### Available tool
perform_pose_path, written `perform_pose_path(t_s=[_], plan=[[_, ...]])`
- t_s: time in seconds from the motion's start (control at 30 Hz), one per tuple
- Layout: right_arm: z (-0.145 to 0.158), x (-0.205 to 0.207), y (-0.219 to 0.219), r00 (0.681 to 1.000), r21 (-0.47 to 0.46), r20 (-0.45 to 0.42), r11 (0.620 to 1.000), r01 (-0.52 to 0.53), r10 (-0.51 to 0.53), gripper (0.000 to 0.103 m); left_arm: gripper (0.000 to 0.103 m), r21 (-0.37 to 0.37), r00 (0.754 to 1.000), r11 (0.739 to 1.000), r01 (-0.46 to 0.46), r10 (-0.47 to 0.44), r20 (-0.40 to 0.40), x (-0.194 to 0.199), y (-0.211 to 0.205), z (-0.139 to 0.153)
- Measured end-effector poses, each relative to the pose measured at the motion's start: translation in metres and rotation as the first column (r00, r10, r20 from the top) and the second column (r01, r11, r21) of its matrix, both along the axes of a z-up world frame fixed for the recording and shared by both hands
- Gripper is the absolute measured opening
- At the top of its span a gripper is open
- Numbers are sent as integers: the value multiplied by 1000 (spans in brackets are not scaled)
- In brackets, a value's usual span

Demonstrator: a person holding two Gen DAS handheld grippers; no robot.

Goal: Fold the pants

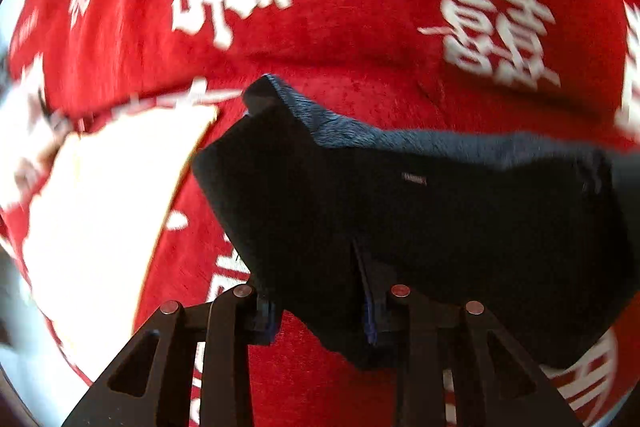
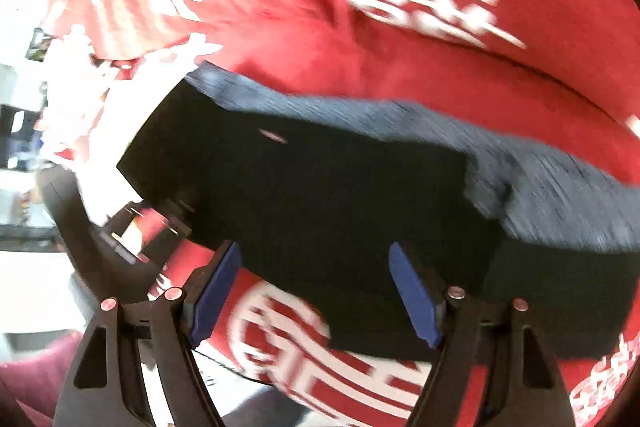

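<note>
The dark navy fabric pants (image 1: pixel 420 219) lie folded on the red cloth with white characters (image 1: pixel 360 7). Left gripper (image 1: pixel 324 311) fingers straddle the pants' near edge; whether they pinch it I cannot tell. Right gripper (image 2: pixel 316 291) fingers stand apart over that edge.

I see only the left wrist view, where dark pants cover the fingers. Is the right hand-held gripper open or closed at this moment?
Observer: The right hand-held gripper is open; its blue pads stand wide apart.
Operator: Is some cloth between these pads?
Observer: Yes, the near edge of the pants lies between them, but neither pad presses on it.
Operator: What is under that edge?
Observer: A red cover, with a round white emblem just below the hem.
</note>
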State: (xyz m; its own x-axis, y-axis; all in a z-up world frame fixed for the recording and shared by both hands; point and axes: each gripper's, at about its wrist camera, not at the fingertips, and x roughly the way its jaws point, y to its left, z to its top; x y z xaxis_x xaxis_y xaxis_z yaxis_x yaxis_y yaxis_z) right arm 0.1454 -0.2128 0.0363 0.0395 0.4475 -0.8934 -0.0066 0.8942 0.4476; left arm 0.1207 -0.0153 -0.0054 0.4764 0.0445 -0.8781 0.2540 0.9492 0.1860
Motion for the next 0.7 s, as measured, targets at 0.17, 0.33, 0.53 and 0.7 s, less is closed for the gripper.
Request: perform_pose_path(t_s=[0.17, 0.33, 0.53, 0.7], plan=[[5, 64, 52, 992, 168, -61, 981, -96, 108, 84, 32, 67, 997, 996, 64, -67, 33, -7, -9, -2], [2, 102, 136, 945, 192, -90, 937, -293, 314, 85, 32, 110, 993, 989, 98, -104, 55, -13, -10, -3], [-39, 109, 192, 869, 86, -237, 900, -426, 434, 84, 32, 132, 990, 985, 111, -120, 67, -15, -14, -2], [-46, 99, 177, 885, 80, -232, 915, -396, 403, 19, 32, 127, 986, 981, 145, -153, 63, -17, -22, 5]])
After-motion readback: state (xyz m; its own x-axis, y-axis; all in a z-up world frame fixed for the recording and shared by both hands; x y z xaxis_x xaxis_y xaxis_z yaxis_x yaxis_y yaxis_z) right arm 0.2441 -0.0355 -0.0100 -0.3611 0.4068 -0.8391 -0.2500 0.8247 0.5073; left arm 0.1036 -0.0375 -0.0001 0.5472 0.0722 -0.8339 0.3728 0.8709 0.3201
